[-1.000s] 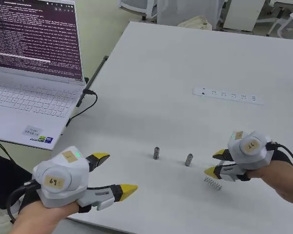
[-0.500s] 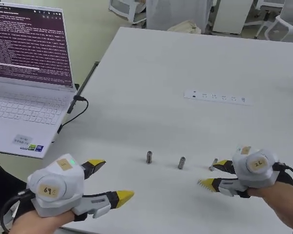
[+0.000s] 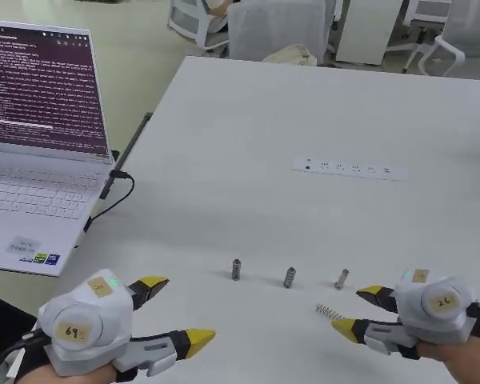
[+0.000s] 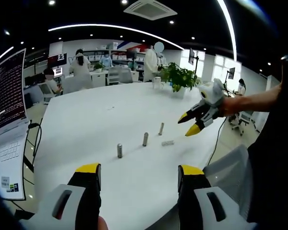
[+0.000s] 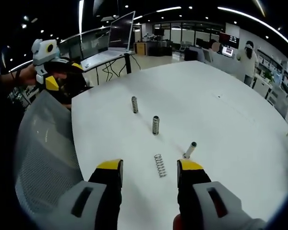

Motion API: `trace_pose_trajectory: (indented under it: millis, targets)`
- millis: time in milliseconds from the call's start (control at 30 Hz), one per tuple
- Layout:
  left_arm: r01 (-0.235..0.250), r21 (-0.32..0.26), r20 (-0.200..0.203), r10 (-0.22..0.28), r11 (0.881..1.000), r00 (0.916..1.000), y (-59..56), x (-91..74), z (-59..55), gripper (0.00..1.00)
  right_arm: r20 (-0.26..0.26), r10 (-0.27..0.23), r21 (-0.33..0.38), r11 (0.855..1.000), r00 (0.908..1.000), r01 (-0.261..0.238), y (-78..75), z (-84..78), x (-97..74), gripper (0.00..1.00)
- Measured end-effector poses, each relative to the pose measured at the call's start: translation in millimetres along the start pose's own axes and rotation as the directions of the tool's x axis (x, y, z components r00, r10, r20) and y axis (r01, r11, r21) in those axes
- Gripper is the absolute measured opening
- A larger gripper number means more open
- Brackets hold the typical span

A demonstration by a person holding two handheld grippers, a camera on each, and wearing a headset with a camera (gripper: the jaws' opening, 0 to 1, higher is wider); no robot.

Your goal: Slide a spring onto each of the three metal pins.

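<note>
On a white worktop (image 3: 304,120), the left pin (image 3: 236,270) and middle pin (image 3: 290,278) wear springs, the right pin (image 3: 342,279) stands bare, and the last spring (image 3: 328,311) lies near it, just ahead of the spread, empty right tongs (image 3: 357,310); the left tongs (image 3: 180,310) also gape empty.

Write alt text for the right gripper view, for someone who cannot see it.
The open right gripper points at a loose spring lying on a white table, beside a bare metal pin. Beyond stand a near pin and a far pin, each wearing a spring; the left gripper hovers upper left.
</note>
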State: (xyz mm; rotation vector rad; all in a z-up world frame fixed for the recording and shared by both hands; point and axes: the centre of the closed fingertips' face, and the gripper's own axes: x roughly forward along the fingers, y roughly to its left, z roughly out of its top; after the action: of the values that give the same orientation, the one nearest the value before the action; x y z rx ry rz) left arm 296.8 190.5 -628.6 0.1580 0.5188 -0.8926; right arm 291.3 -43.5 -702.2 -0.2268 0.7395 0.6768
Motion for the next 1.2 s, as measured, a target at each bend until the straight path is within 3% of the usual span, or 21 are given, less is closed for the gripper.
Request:
trace_pose_trajectory:
  millis: [367,867,1200]
  targets:
    - [0.011,0.001,-0.007,-0.011,1.0,0.9999,-0.6,6.3,-0.3,0.61,0.087,-0.037,0.13,0.991,0.9955,0.025,3.0,-3.0,-23.5,0.48]
    - [0.036,0.007,-0.015,-0.036,0.999,0.9992,-4.7,18.4,2.7,0.61,0.111,-0.096,0.219,0.973,0.9892,0.069,10.5,-25.6,-52.3,0.55]
    - [0.077,0.035,-0.026,-0.077,0.996,0.9967,-15.5,30.5,7.9,0.6,0.121,-0.099,0.229,0.971,0.9877,0.069,17.2,-22.7,-57.2,0.59]
